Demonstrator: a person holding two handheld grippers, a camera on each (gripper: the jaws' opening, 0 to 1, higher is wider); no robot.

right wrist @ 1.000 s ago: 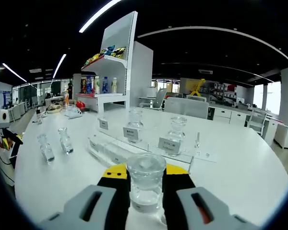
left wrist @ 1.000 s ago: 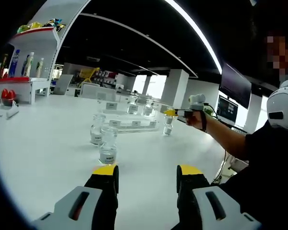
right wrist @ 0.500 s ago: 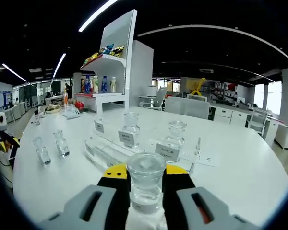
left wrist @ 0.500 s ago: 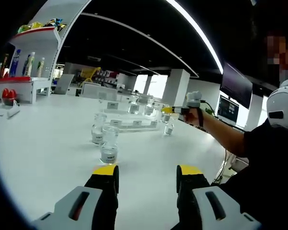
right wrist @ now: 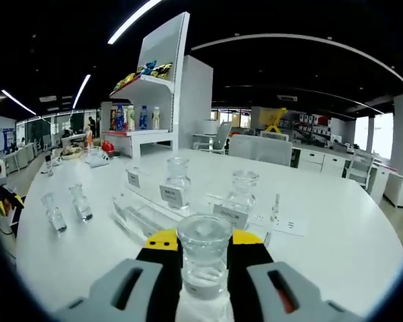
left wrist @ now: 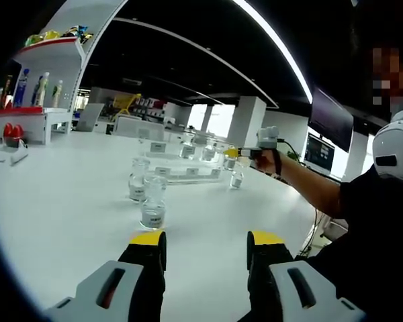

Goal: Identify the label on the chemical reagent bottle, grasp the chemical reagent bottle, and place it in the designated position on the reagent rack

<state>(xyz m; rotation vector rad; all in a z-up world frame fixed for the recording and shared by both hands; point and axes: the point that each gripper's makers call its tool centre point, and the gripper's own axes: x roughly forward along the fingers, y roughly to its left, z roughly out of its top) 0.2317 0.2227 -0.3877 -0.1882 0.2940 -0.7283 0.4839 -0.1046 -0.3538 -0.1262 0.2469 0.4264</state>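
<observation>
My right gripper [right wrist: 203, 249] clamps a bottle [right wrist: 203, 258], its label unreadable, just short of the rack [right wrist: 162, 213]. My left gripper [left wrist: 206, 243] gapes open on bare table [left wrist: 60, 201] near two bottles [left wrist: 152, 203].

Looked low across the white worktop [left wrist: 60, 201] from far back in the left gripper view. Sat close to the clear rack [right wrist: 148, 215] in the right gripper view. Shared that rack [left wrist: 188, 173] and worktop.
</observation>
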